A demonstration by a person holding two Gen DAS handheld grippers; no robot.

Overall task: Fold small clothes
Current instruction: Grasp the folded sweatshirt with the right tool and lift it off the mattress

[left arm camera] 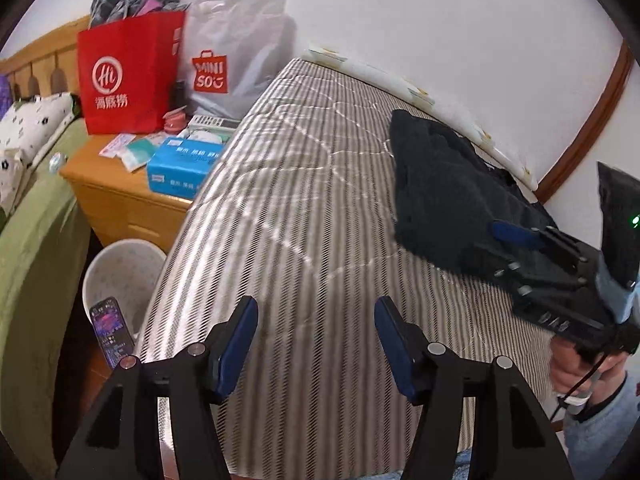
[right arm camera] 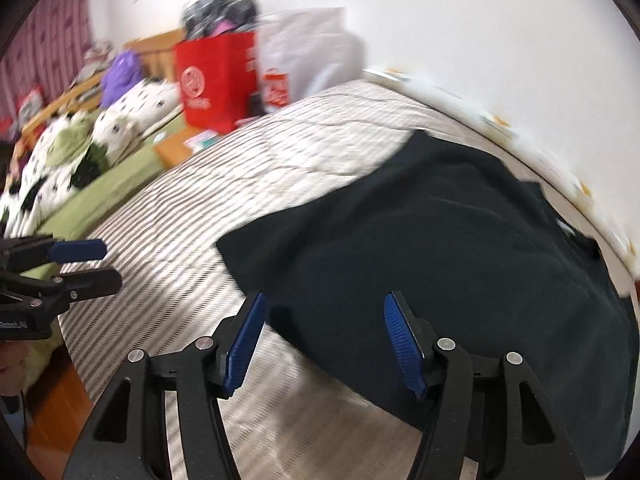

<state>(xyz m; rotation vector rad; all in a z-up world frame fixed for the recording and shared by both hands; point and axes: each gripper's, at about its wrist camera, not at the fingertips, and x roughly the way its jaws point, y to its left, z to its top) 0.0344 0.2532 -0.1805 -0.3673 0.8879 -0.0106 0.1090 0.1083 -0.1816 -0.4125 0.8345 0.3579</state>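
A dark, near-black garment (left arm camera: 436,192) (right arm camera: 460,240) lies spread on the striped mattress (left arm camera: 300,200) (right arm camera: 180,240), close to the wall side. My left gripper (left arm camera: 316,308) hangs open over bare striped fabric with nothing between its blue pads; in the right wrist view the left gripper (right arm camera: 104,264) shows at the left edge, away from the garment. My right gripper (right arm camera: 325,300) stands open just above the garment's near edge, holding nothing. The left wrist view shows the right gripper (left arm camera: 500,246) over the garment's near corner, a hand in a light blue sleeve (left arm camera: 600,412) behind it.
A red paper bag (left arm camera: 128,76) and a white plastic bag (left arm camera: 236,52) stand on a wooden nightstand (left arm camera: 120,196) with a blue tissue box (left arm camera: 180,168). A white basket (left arm camera: 120,272) and a phone (left arm camera: 110,328) sit below. A green bed (right arm camera: 112,184) lies left.
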